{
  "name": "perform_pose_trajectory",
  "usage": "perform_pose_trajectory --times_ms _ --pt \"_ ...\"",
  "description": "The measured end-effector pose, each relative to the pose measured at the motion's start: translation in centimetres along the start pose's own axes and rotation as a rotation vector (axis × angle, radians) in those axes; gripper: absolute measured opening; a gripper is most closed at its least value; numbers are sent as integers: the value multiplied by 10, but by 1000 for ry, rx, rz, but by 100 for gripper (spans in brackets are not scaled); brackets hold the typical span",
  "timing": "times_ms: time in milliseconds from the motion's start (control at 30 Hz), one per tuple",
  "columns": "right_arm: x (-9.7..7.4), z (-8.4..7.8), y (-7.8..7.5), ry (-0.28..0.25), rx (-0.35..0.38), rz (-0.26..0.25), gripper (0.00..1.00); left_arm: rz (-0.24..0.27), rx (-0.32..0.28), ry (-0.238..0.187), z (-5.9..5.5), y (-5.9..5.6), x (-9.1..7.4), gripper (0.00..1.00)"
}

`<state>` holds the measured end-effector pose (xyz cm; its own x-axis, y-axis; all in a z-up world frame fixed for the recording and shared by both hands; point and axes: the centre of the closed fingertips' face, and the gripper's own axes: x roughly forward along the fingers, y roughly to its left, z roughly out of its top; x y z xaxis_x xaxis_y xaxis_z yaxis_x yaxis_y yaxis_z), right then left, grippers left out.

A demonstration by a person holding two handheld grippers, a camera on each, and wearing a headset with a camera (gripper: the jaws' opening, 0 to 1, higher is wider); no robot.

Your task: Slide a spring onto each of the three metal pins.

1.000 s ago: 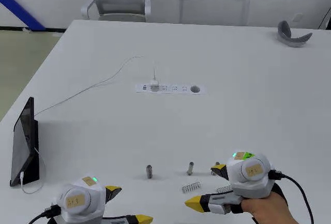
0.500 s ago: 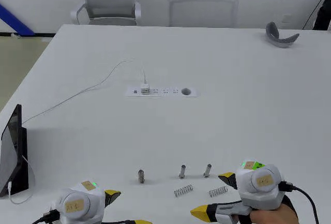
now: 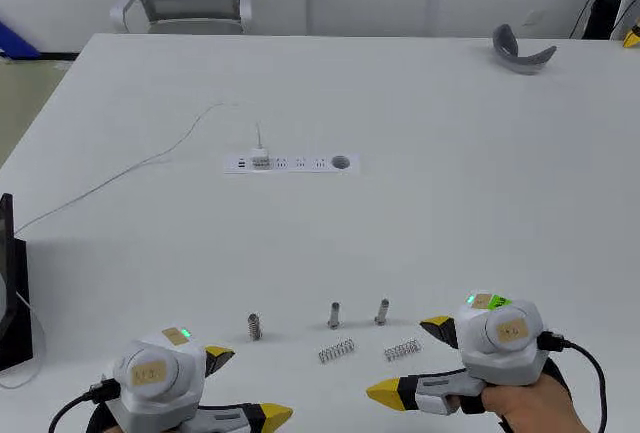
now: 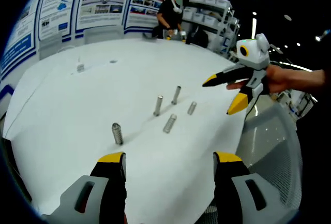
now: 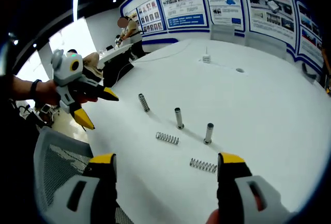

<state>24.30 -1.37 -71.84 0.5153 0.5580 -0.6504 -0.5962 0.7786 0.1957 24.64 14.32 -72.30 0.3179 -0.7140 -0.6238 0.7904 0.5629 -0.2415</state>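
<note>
Left gripper (image 4: pixel 169 158), right gripper (image 5: pixel 166 161): jaws apart, empty. Loose spring (image 3: pixel 337 350) near middle pin (image 3: pixel 334 314) may roll if nudged.

Left hand-held gripper (image 3: pixel 250 385) and right hand-held gripper (image 3: pixel 402 357) gape.

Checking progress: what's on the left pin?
A spring sleeves it; the shaft underneath is covered. Middle pin and right pin are bare.
</note>
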Motion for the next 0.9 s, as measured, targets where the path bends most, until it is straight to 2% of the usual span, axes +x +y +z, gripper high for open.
perform_pose_trajectory --times_ms 433,567,900 --pt "-12 -15 -2 14 24 -11 83 -40 72 36 13 -11 32 66" --pt "-15 -21 -1 34 22 -7 84 -64 69 33 18 -15 41 66" --pt "-17 -25 1 34 38 -7 85 -75 91 62 18 -15 60 62"
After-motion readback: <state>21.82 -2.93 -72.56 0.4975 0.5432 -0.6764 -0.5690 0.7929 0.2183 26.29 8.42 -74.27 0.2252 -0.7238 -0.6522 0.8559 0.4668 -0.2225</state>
